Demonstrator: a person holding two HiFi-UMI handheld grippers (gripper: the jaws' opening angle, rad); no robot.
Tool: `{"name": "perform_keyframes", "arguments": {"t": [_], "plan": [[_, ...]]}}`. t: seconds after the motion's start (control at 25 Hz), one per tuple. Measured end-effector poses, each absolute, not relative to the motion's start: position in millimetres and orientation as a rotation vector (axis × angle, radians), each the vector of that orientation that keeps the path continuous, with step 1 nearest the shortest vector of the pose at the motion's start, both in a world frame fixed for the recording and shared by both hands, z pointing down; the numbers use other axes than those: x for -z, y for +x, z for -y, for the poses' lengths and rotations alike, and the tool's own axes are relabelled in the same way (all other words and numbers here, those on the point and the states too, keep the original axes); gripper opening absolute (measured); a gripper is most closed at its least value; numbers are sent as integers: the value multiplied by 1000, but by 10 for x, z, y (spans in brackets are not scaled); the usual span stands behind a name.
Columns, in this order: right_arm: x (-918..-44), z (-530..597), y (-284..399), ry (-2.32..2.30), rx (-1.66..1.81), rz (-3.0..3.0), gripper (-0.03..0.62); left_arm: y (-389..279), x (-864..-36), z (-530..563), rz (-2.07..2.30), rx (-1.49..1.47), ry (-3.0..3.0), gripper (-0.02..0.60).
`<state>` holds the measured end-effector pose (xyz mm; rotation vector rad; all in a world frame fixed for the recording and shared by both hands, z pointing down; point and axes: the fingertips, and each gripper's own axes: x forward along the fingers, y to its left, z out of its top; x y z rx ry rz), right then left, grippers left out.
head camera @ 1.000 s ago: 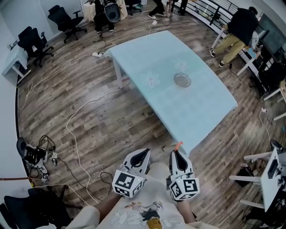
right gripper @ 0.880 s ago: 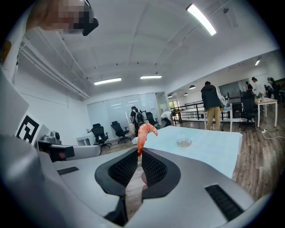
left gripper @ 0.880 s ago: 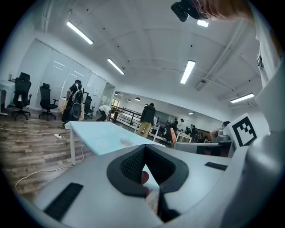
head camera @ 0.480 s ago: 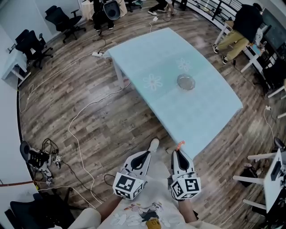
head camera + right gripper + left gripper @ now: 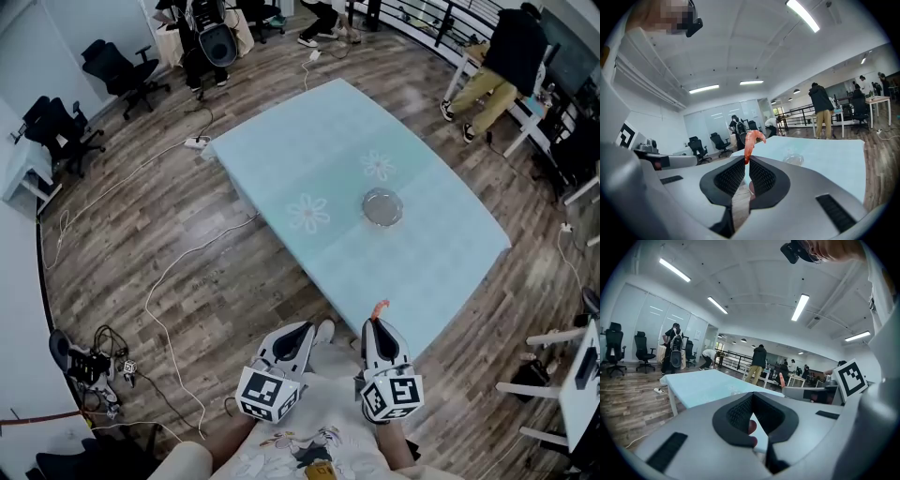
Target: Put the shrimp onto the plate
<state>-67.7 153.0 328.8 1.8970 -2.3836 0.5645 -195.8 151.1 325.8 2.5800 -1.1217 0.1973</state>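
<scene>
Shrimp stands pinched by its tail end in my right gripper, just short of the table's near edge. The plate lies far ahead. The shrimp looks light, soft and slippery, so this low hold suits. My left gripper gapes empty.

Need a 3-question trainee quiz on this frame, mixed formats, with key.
1. True or false: the shrimp already lies on the plate.
2. Which gripper holds the shrimp? A) left B) right C) neither
3. Fill in: the plate stands on the light blue ____.

Key:
1. False.
2. B: the right gripper is shut on it; the left gripper is open and empty.
3. table.
</scene>
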Motion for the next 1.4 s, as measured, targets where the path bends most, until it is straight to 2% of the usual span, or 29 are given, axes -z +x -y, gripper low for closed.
{"name": "perform_keyframes", "arguments": {"t": [0.44, 1.12, 1.4], "plan": [[-3293, -397, -115, 1918, -564, 2407, 44, -1348, -3164, -391, 1111, -214, 2627, 8], [-3569, -171, 460, 1979, -684, 2319, 44, -638, -3326, -23, 973, -317, 2642, 8], [-3522, -31, 538, 2012, -640, 2297, 44, -576, -3299, 209, 956, -311, 2668, 8]]}}
